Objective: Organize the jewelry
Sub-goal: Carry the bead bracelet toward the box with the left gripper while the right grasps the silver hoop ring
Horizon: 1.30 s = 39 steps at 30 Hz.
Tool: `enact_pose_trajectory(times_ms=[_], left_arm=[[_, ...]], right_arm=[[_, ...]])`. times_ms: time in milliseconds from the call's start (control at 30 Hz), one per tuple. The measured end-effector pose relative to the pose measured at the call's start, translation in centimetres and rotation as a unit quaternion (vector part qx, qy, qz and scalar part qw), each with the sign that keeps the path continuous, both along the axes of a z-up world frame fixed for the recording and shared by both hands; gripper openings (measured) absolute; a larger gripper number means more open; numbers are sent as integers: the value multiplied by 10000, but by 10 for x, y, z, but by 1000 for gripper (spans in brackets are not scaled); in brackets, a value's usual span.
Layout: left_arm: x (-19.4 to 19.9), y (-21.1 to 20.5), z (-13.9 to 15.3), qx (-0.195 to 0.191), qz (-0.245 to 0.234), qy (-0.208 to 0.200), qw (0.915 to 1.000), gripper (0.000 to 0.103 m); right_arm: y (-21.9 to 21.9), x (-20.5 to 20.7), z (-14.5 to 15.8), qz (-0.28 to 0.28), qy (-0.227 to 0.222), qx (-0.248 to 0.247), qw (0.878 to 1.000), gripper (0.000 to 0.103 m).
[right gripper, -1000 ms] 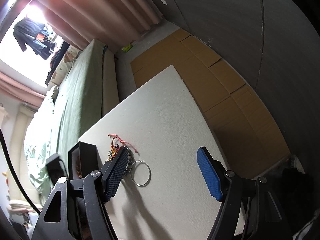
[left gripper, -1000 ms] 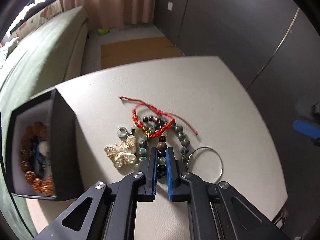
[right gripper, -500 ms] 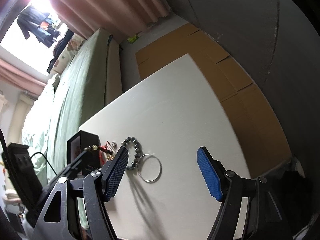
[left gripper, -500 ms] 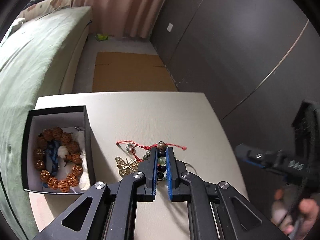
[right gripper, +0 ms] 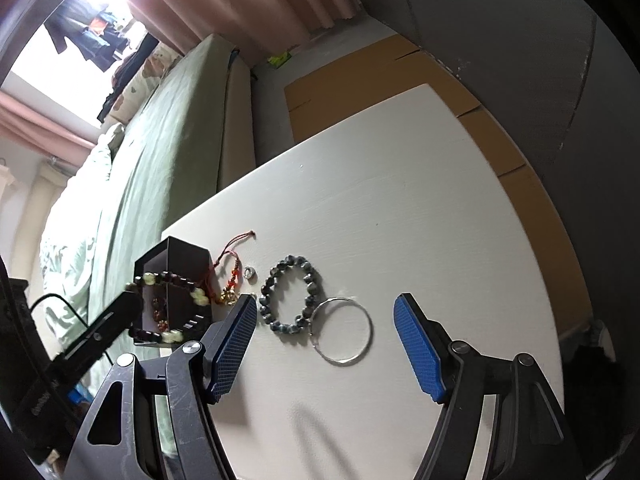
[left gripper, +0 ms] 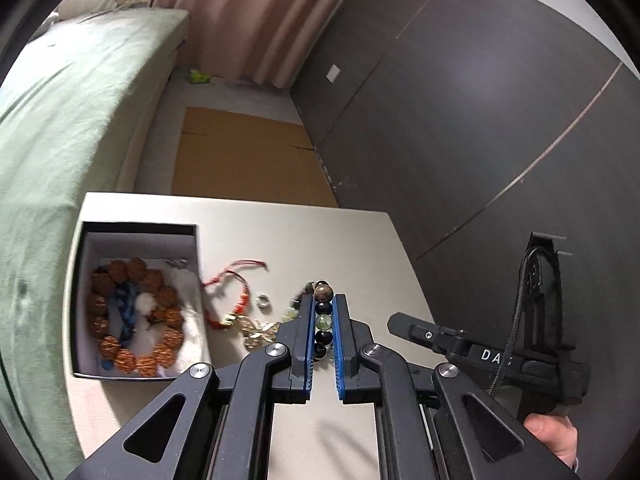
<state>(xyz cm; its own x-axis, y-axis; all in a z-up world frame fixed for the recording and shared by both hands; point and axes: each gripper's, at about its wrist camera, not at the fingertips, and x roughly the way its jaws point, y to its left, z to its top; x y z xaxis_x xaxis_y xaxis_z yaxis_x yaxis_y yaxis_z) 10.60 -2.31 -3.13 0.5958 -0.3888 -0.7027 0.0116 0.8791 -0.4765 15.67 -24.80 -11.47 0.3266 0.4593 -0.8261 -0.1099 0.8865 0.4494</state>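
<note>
**Desk:** Briefly, from the left, what is shown?

**Photographer:** By the table's [left gripper: 300, 248] left edge an open black box [left gripper: 136, 228] is seen, with a brown seed bracelet [left gripper: 132, 320] already laid inside. Just right of the box a red cord bracelet [left gripper: 236, 292] and a small silver ring [left gripper: 263, 301] are left on the tabletop. A gold piece beside them is too blurred to be named.

**Desk:** And the tongs?

**Photographer:** The left gripper [left gripper: 323, 300] is clenched on a mixed-bead bracelet [left gripper: 324, 312]. Brown, dark and pale green beads are pinched in a line along its fingers, and the rest is seen from the right wrist as a loop hung in front of the box [right gripper: 188, 252]. Further right, a grey bead bracelet [right gripper: 290, 296] and a thin silver bangle [right gripper: 342, 330] are touching, towards the near edge. The right gripper [right gripper: 325, 308] is held above them, spread wide, with nothing in it.

**Desk:** What does the coming move turn on?

**Photographer:** The box lies left of the held bracelet, and it is judged nearer the left gripper. A leftward carry is likely called for, so that the hanging loop is lifted over the box's right wall before release. Whether the loop already hangs over that wall cannot be settled.
</note>
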Motion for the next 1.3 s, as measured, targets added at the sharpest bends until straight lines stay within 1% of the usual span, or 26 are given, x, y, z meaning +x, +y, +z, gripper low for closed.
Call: enact_pose_trajectory(times_ms=[67,133,333,467,533,667,700,733,767,800,1000,1133,1233,1300], left_arm=[[-3,8,3,-6,79,-20,10000,8],[-6,17,6,-11,146,-41,9999,8],[-15,40,11,-69,342,-73,9994,8],[-19,53,14,-123,455,-96,9988,8],[-23,57,16,-140,493,-116,9986,8],[-29,71,20,-146,560,-145,9982,8],[-30,74,21,-157,573,-140,9981,8],[-31,77,22,-156,599,-140,9980,8],[-32,80,22,-156,619,-138,9979,8],[-32,83,22,-170,635,-131,9977,8],[-34,95,21,-215,754,-100,9969,8],[-33,100,20,-330,839,-75,9959,8],[-31,101,18,-535,856,-61,9949,8],[-28,98,15,-562,845,-39,9948,8]], right_arm=[[5,0,-2,39,-12,-115,9999,72],[12,0,-5,100,-14,-335,9994,72],[31,1,-23,517,146,-974,9938,72],[47,-4,-34,886,110,-1453,9853,72],[54,-6,-41,1042,175,-1581,9817,72],[67,-13,-44,1292,-9,-2004,9712,72],[69,-16,-45,1355,-55,-2122,9678,70],[71,-18,-45,1407,-106,-2273,9635,63],[73,-20,-44,1441,-150,-2379,9604,59],[72,-22,-42,1486,-183,-2360,9601,50],[65,-24,-36,1529,-194,-2213,9630,49],[58,-23,-12,1399,-375,-1776,9734,49],[57,-24,0,1311,-483,-1376,9806,49],[59,-24,6,1281,-518,-1140,9838,49]])
